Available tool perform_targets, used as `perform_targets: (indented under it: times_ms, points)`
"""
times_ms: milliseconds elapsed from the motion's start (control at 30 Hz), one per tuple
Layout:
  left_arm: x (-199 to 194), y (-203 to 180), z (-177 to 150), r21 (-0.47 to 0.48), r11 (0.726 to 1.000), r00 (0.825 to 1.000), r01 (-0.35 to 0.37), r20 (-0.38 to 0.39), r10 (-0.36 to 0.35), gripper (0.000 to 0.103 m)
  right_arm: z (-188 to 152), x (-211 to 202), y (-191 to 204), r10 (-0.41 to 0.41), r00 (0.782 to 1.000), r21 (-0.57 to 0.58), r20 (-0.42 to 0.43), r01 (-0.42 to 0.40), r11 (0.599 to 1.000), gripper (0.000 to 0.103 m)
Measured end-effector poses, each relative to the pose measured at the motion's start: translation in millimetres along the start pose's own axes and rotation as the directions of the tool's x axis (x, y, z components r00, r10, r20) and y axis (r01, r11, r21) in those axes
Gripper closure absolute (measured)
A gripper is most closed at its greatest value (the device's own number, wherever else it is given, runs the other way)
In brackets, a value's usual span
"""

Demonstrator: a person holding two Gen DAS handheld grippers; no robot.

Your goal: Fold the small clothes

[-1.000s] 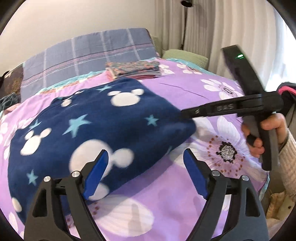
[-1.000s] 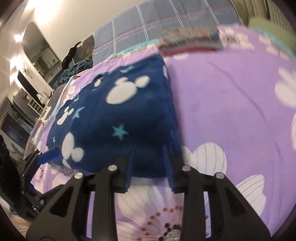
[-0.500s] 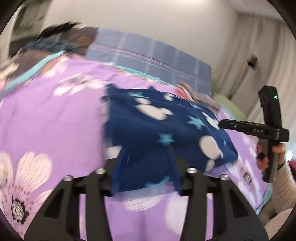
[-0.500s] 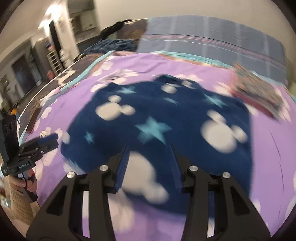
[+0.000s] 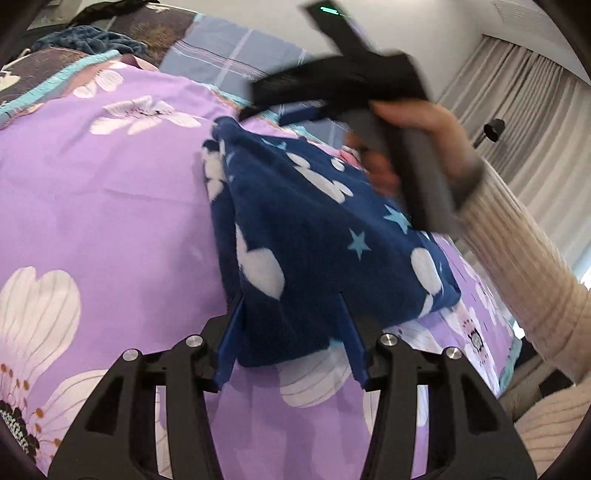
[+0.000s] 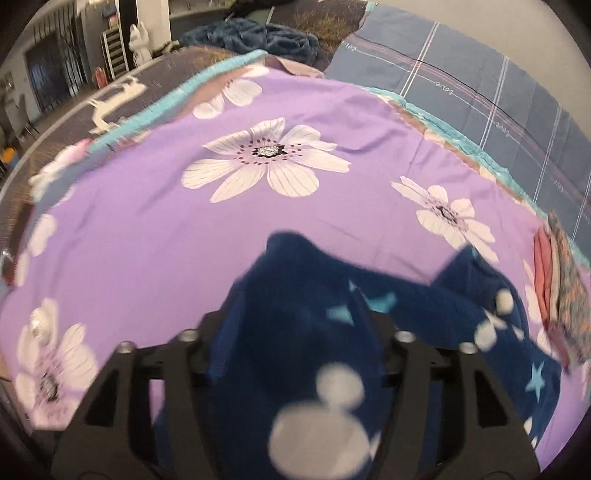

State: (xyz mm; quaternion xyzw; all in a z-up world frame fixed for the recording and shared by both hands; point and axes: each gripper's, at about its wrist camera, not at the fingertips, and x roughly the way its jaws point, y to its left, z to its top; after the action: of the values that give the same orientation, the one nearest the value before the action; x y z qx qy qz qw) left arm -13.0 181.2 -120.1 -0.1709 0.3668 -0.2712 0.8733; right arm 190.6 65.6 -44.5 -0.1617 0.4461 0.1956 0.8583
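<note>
A navy fleece garment (image 5: 314,236) with white mouse heads and teal stars lies bunched on the purple floral sheet (image 5: 110,177). Its near corner is raised off the sheet and fills the gap of my left gripper (image 5: 291,325). The blue pads press it from both sides while the jaws are opening. In the right wrist view the garment (image 6: 295,350) drapes between and over the fingers of my right gripper (image 6: 291,310). Those jaws are opening wide and the picture is blurred. The left wrist view shows a hand (image 5: 417,122) in a cream sleeve holding the right gripper over the garment's far end.
A stack of folded clothes (image 6: 561,291) sits at the right edge of the bed. A grey-blue plaid quilt (image 6: 461,70) and a blue blanket heap (image 6: 255,33) lie beyond the sheet. Curtains (image 5: 535,122) hang at the right. Shelves and room floor show far left.
Both grippers swept across the bed. The left one came to the garment's left end and took its edge. The right one moved to the far end, and the garment went from flat to bunched.
</note>
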Motion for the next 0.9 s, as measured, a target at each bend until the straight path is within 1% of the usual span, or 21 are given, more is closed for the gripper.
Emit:
perform_targets:
  times_ms: [67, 100, 133, 167, 200, 233, 267, 333, 367, 400, 467, 533, 567, 600, 633, 667, 700, 800, 833, 867, 900]
  points:
    - [4, 1, -2, 0.001, 1.0, 0.999, 0.03, -0.022, -0.03, 0.053, 10, 20, 10, -0.044, 0.999, -0.027, -0.027, 0.044, 0.999, 0.028]
    - [7, 1, -3, 0.001, 0.999, 0.999, 0.034, -0.037, -0.034, 0.053, 12, 27, 13, -0.062, 0.997, -0.037, -0.04, 0.06, 0.997, 0.028]
    - [13, 2, -5, -0.001, 1.0, 0.998, 0.025, -0.061, -0.025, 0.056, 14, 38, 17, -0.1, 0.993, -0.059, -0.067, 0.096, 0.994, 0.031]
    - [17, 4, -5, -0.009, 1.0, 0.997, 0.015, -0.074, -0.016, 0.066, 14, 48, 20, -0.124, 0.988, -0.071, -0.089, 0.118, 0.99, 0.063]
    - [18, 7, -5, -0.019, 1.0, 0.997, 0.013, -0.077, -0.015, 0.075, 15, 56, 20, -0.124, 0.986, -0.071, -0.113, 0.117, 0.991, 0.093]
    - [17, 11, -4, -0.039, 0.999, 0.997, 0.015, -0.08, -0.018, 0.093, 16, 58, 17, -0.1, 0.987, -0.029, -0.122, 0.097, 0.995, 0.094]
    - [14, 15, -4, -0.054, 0.998, 0.996, 0.02, -0.08, -0.024, 0.093, 20, 50, 15, -0.059, 0.995, 0.011, -0.075, 0.06, 0.998, 0.094]
    - [7, 16, -6, -0.053, 0.999, 0.997, 0.01, -0.072, -0.014, 0.094, 27, 28, 15, -0.005, 1.0, 0.04, 0.008, 0.005, 0.999, 0.094]
    - [5, 14, -8, -0.033, 0.999, 0.997, -0.007, -0.079, 0.004, 0.093, 31, 19, 16, 0.018, 0.999, 0.046, 0.039, -0.019, 0.999, 0.094]
    - [4, 13, -9, -0.018, 1.0, 0.996, -0.02, -0.086, 0.019, 0.093, 32, 18, 18, 0.029, 0.999, 0.044, 0.043, -0.031, 0.999, 0.094]
    - [7, 16, -10, -0.034, 0.999, 0.995, -0.018, -0.102, 0.014, 0.092, 33, 36, 21, 0.014, 1.0, 0.013, -0.009, -0.014, 1.0, 0.094]
    - [8, 17, -9, -0.042, 0.999, 0.994, -0.021, -0.107, 0.017, 0.09, 25, 70, 20, 0.004, 0.996, 0.009, -0.091, -0.003, 1.0, 0.093]
    - [8, 16, -10, -0.034, 0.999, 0.994, -0.027, -0.106, 0.023, 0.089, 19, 83, 18, 0.034, 0.993, 0.015, -0.11, -0.033, 0.999, 0.088]
    - [7, 15, -11, -0.028, 0.999, 0.994, -0.031, -0.104, 0.028, 0.088, 18, 83, 17, 0.052, 0.994, 0.015, -0.093, -0.05, 0.999, 0.081]
    - [6, 13, -13, -0.019, 0.999, 0.994, -0.037, -0.102, 0.035, 0.086, 17, 76, 15, 0.089, 0.994, 0.021, -0.061, -0.088, 0.996, 0.078]
    - [4, 13, -14, -0.016, 0.999, 0.995, -0.032, -0.098, 0.03, 0.086, 17, 69, 12, 0.114, 0.992, 0.03, -0.05, -0.112, 0.993, 0.07]
    - [2, 13, -14, -0.017, 1.0, 0.995, -0.025, -0.094, 0.023, 0.085, 18, 60, 9, 0.137, 0.99, 0.037, -0.039, -0.135, 0.99, 0.065]
    - [-3, 14, -12, -0.026, 0.999, 0.996, -0.021, -0.085, 0.019, 0.081, 13, 12, 0, 0.113, 0.992, 0.023, 0.057, -0.114, 0.993, 0.062]
    - [-6, 15, -11, -0.027, 0.999, 0.997, -0.026, -0.076, 0.024, 0.077, 6, -9, -1, 0.118, 0.989, 0.004, 0.092, -0.119, 0.993, 0.06]
    - [-10, 16, -10, -0.026, 0.999, 0.997, -0.046, -0.064, 0.044, 0.071, -3, -27, -1, 0.129, 0.984, -0.017, 0.121, -0.128, 0.992, 0.056]
    - [-15, 18, -8, -0.025, 0.997, 0.996, -0.071, -0.047, 0.07, 0.069, -19, -48, 3, 0.144, 0.978, -0.061, 0.153, -0.136, 0.989, 0.051]
